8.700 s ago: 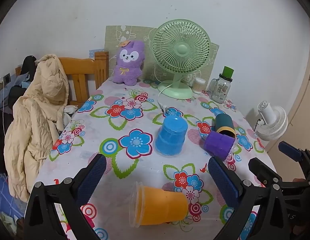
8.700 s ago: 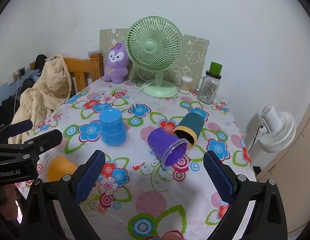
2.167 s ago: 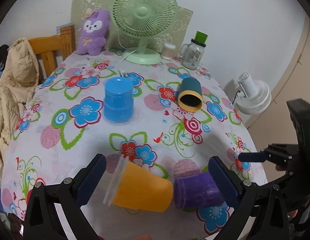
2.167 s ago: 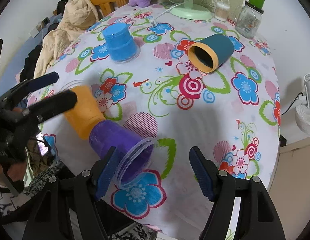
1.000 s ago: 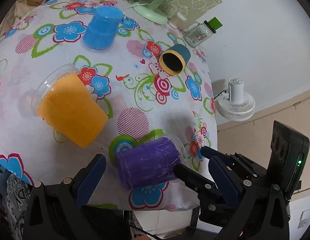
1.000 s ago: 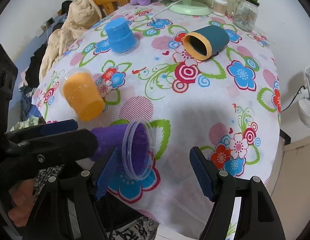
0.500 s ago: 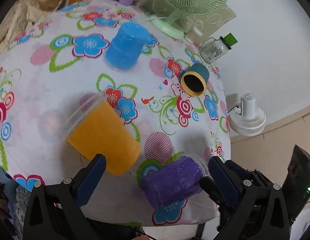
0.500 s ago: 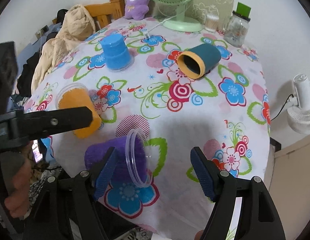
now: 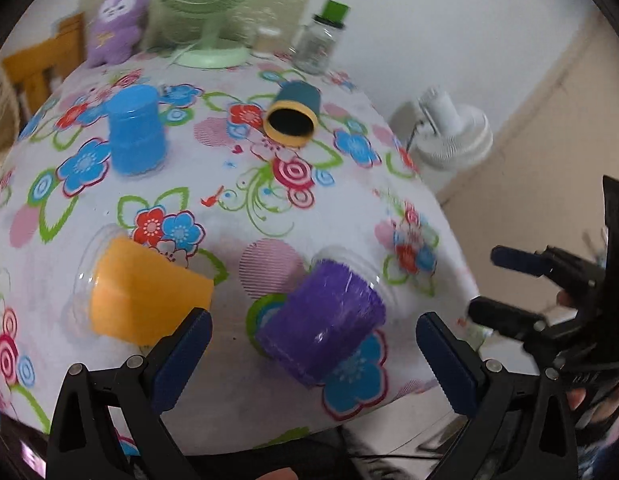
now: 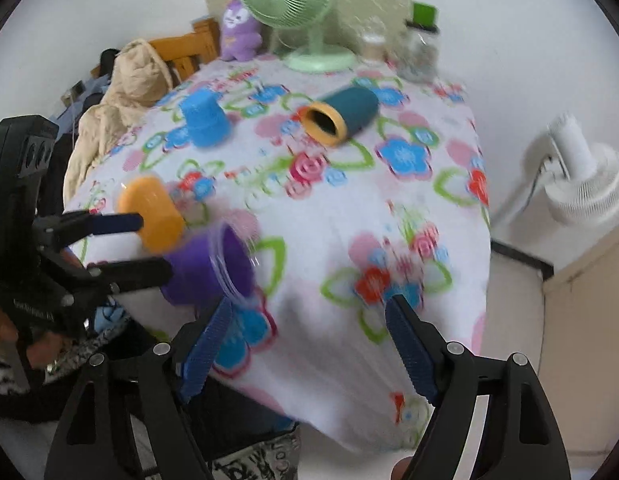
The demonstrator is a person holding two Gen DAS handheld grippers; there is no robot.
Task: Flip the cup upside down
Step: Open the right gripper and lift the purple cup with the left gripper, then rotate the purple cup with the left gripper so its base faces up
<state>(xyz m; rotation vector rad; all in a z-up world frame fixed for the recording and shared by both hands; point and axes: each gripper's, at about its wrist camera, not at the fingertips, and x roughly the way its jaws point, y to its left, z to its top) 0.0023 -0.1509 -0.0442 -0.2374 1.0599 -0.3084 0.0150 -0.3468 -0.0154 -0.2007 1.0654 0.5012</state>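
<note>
Right wrist only, beige coat (image 10: 121,92), chair (image 10: 185,50)

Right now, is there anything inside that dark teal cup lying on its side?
The teal cup lies on the flowered tablecloth with its yellow-rimmed mouth facing the cameras. Only a dark hollow shows inside; nothing is visible near the mouth, but the bottom is too shadowed to tell.

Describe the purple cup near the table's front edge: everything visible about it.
The purple cup looks like ribbed or fuzzy purple material with a clear plastic rim. It lies tilted on the flowered tablecloth near the front edge, to the right of the orange cup. Its closed base faces the left gripper and its mouth faces the right gripper. No fingers touch it; both grippers are open.
</note>
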